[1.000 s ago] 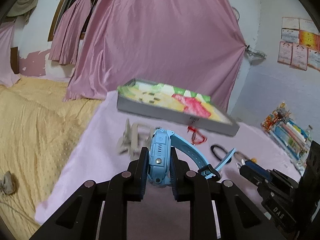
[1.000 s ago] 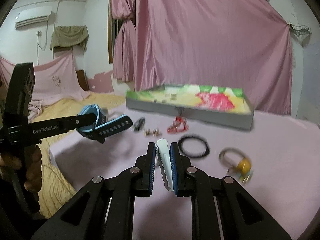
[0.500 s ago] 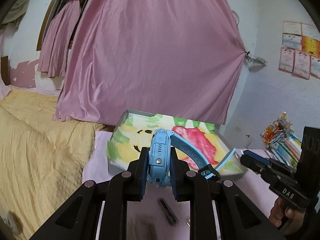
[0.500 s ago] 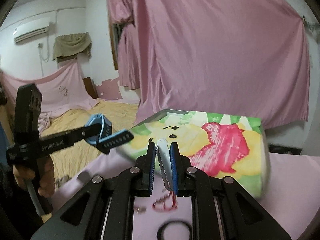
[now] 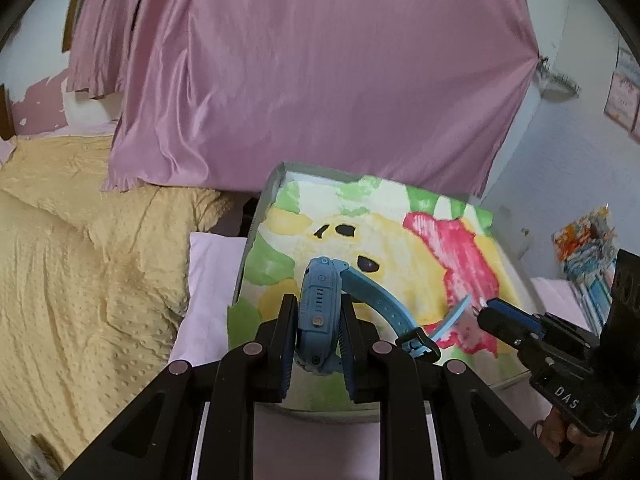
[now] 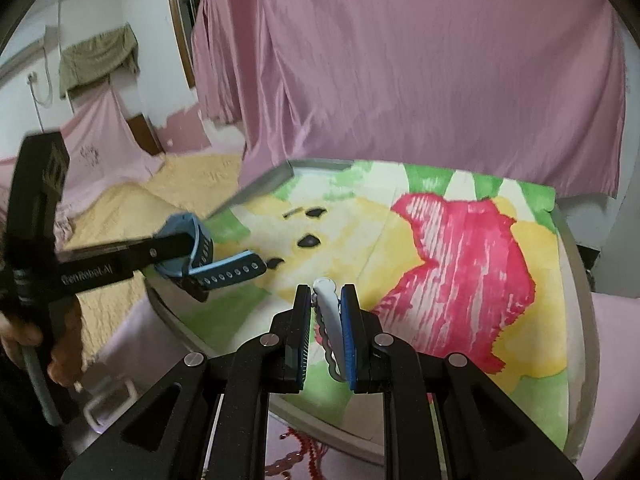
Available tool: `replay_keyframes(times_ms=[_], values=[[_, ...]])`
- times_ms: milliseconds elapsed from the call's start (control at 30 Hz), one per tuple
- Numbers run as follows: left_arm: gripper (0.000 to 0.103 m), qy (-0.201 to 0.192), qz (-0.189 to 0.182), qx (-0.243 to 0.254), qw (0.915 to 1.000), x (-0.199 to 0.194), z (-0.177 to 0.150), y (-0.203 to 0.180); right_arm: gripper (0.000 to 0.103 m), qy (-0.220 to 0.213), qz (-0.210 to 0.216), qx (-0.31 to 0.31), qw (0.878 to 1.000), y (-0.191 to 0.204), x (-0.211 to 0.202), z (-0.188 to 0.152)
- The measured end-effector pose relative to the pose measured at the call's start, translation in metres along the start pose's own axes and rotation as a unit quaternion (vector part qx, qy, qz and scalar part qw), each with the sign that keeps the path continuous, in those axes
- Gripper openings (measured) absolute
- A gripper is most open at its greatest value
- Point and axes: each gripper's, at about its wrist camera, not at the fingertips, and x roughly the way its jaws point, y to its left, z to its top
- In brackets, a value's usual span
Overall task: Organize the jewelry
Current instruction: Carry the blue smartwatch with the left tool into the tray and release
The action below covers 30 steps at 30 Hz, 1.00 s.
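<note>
While gripped, watch [image 5: 320, 300] (seemingly) overhangs tray [image 5: 256, 224].

The left hand-held gripper [image 5: 316, 332] clamps a blue watch [image 5: 320, 312] above the tray [image 5: 256, 224], whose lining is painted paper.

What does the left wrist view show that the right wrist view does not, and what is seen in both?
Only the left wrist view shows the posters on the wall and the watch's buckle. Only the right wrist view shows the white hair clip clamped in the right gripper, and red beads on the cloth. Both show the blue watch held by the left gripper, and the tray with its colourful lining.
</note>
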Motion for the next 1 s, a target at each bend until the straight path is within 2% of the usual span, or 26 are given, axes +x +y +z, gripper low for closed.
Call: replay_keyframes(times_ms=[200, 433, 467, 533, 567, 700, 800, 900, 1000], values=[[0.019, 0.075, -0.002, -0.008, 0.9971, 0.024, 0.001, 0.003, 0.013, 0.029, -0.003, 0.004, 1.000, -0.002, 0.017, -0.006], [0.020, 0.095, 0.014, 0.000, 0.9953, 0.028, -0.001, 0.000, 0.015, 0.061, 0.002, 0.028, 0.998, -0.010, 0.036, -0.011], [0.020, 0.096, 0.012, 0.000, 0.9953, 0.028, -0.001, 0.000, 0.017, 0.061, 0.005, 0.030, 0.998, -0.010, 0.036, -0.011], [0.027, 0.093, 0.008, 0.000, 0.9957, 0.027, -0.001, -0.001, 0.037, 0.059, 0.001, 0.034, 0.998, -0.012, 0.035, -0.011], [0.030, 0.090, 0.008, 0.001, 0.9959, 0.026, -0.001, -0.001, 0.040, 0.053, -0.002, 0.037, 0.998, -0.012, 0.033, -0.010], [0.054, 0.068, 0.001, 0.000, 0.9977, 0.017, -0.003, -0.002, 0.041, 0.031, -0.012, 0.038, 0.999, -0.014, 0.018, -0.010], [0.059, 0.038, -0.002, -0.001, 0.9993, 0.004, -0.005, -0.003, 0.041, 0.008, -0.027, 0.038, 0.999, -0.015, 0.001, -0.010], [0.073, -0.002, 0.002, -0.002, 1.0000, -0.014, -0.010, -0.004, 0.055, -0.029, -0.045, 0.033, 0.998, -0.013, -0.023, -0.014], [0.084, -0.052, 0.002, -0.008, 0.9986, -0.036, -0.018, -0.003, 0.063, -0.068, -0.049, 0.036, 0.996, -0.011, -0.049, -0.019]])
